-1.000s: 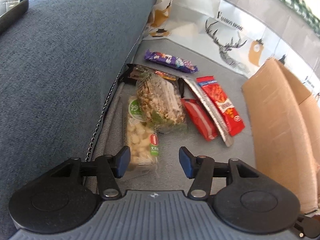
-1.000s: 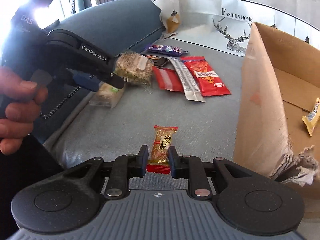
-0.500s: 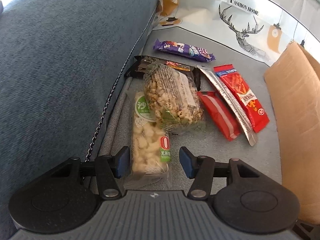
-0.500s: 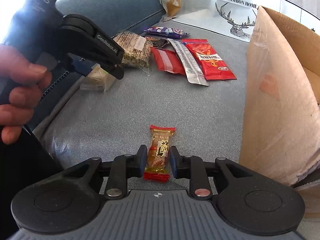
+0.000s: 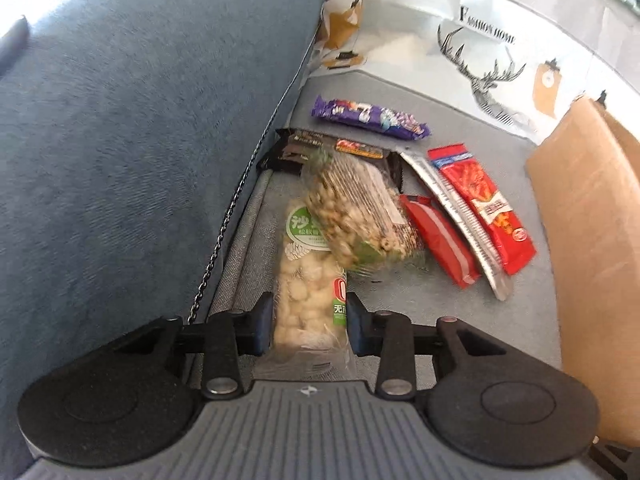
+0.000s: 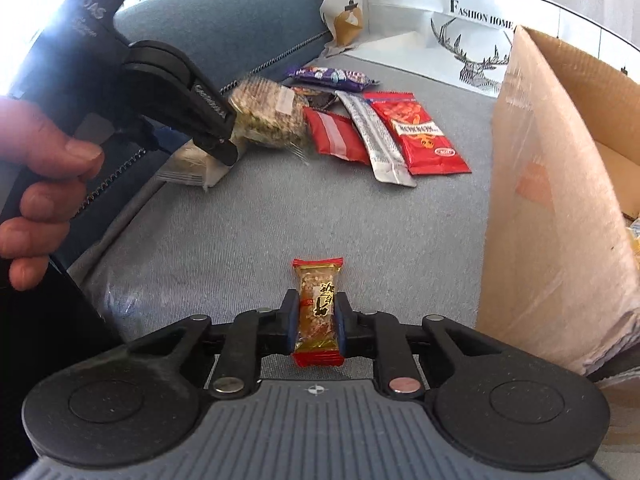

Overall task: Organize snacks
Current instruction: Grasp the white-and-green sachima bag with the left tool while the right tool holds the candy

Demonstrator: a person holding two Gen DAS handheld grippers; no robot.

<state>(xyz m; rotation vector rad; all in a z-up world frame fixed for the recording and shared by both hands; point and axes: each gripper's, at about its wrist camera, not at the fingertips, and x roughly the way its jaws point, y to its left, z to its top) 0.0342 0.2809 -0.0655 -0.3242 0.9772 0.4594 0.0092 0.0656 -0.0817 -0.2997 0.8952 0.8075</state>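
My left gripper (image 5: 309, 322) is shut on a clear bag of pale puffed snacks (image 5: 306, 292) lying on the grey sofa seat by the backrest. A bag of nut clusters (image 5: 354, 216) lies partly over its far end. My right gripper (image 6: 317, 322) is shut on a small gold and red candy bar (image 6: 317, 308), just above the seat. The left gripper (image 6: 176, 92) also shows in the right wrist view, on the pale bag (image 6: 192, 164).
Beyond lie a purple bar (image 5: 370, 117), a dark packet (image 5: 320, 148), a small red packet (image 5: 440, 240), a silver strip (image 5: 456, 216) and a red peanut bag (image 5: 482, 206). An open cardboard box (image 6: 560, 184) stands at the right. The blue backrest (image 5: 140, 140) rises at the left.
My left gripper has moved forward over the pale snack bag and closed on it. My right gripper stays shut on the candy bar and has shifted a little.
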